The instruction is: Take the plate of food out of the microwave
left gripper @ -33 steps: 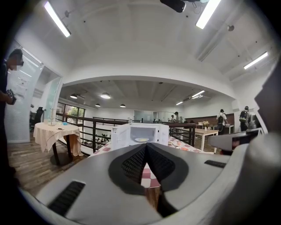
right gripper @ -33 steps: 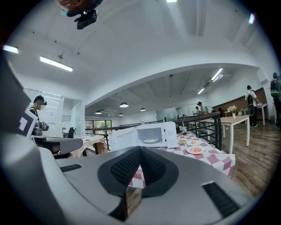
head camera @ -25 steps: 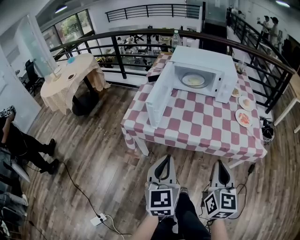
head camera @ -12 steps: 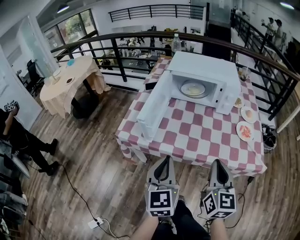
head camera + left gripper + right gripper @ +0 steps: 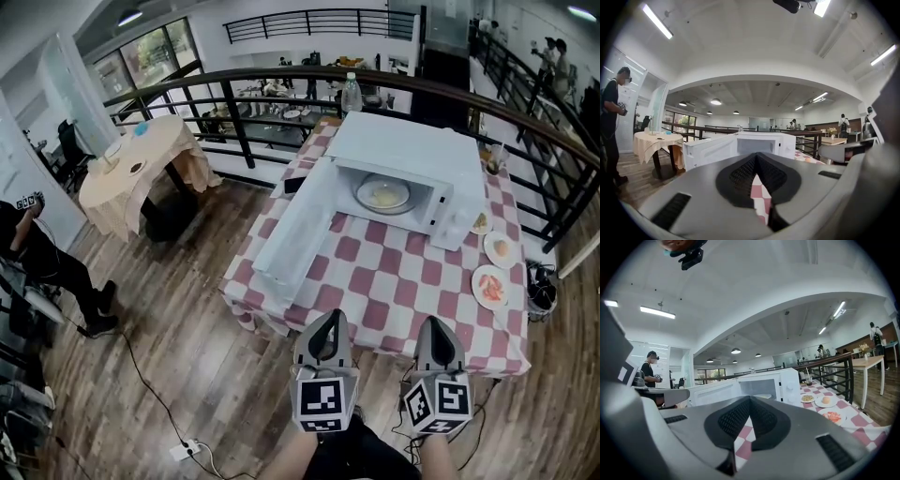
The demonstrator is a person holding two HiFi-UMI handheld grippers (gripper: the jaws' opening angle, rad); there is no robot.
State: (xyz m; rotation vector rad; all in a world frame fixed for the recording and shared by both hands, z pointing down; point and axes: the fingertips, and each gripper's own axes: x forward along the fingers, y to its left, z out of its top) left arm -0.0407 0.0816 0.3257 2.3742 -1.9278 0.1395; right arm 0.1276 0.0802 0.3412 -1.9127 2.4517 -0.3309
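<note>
A white microwave (image 5: 403,155) stands on the far side of a red-and-white checked table (image 5: 375,281), its door (image 5: 295,234) swung wide to the left. Inside lies a white plate of pale food (image 5: 382,195). My left gripper (image 5: 326,325) and right gripper (image 5: 434,332) hover side by side at the table's near edge, both shut and empty, well short of the microwave. In the left gripper view the microwave (image 5: 759,140) shows beyond the closed jaws. The right gripper view has the microwave (image 5: 764,383) ahead, with the plate (image 5: 761,396) just visible inside.
Three plates of food (image 5: 491,284) lie along the table's right side, near a water bottle (image 5: 350,94) and a dark railing (image 5: 234,122). A round cloth-covered table (image 5: 131,169) stands at left, a person in black (image 5: 37,262) further left, a power strip (image 5: 183,450) on the floor.
Both grippers have come forward toward the table, from over the wooden floor to its near edge. The microwave and table appear closer. The jaws stayed shut.
</note>
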